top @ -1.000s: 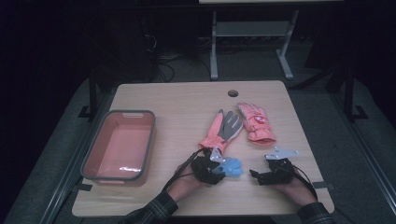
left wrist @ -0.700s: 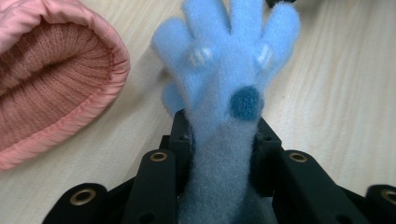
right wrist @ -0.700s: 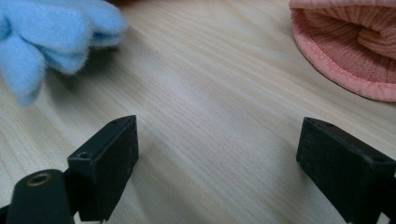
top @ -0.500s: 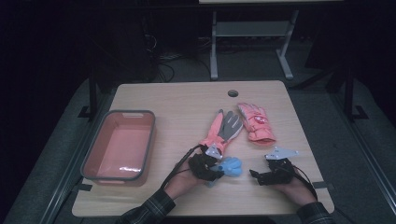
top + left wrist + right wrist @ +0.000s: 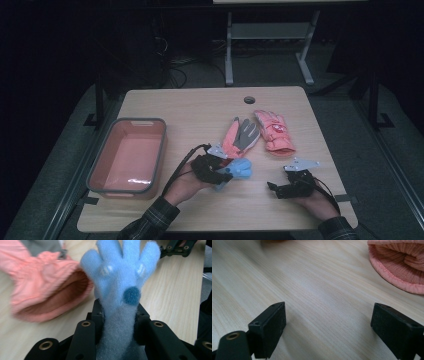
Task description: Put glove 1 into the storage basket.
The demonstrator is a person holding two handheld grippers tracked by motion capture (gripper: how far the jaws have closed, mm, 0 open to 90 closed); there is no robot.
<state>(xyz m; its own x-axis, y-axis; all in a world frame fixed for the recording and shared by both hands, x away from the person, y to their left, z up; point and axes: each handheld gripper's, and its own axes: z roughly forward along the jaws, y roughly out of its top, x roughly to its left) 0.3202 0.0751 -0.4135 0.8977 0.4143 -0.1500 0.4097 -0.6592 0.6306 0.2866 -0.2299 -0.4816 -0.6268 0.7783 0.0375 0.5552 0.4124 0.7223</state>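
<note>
Left gripper (image 5: 117,322) clamped on small fuzzy light-blue glove (image 5: 121,285), lifted at table's 6 o'clock beside coral padded ski glove (image 5: 47,292). Right gripper (image 5: 285,187) jaws wide apart, idle at 5 o'clock. We judge next: carry toward pink plastic bin (image 5: 102,167) at 9 o'clock; we keep squeeze firm, lift clear of rim.

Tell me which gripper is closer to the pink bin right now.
Left. The left gripper, shut on the blue glove, sits just right of the pink bin. The right gripper rests open near the table's front right, much farther from it.
</note>
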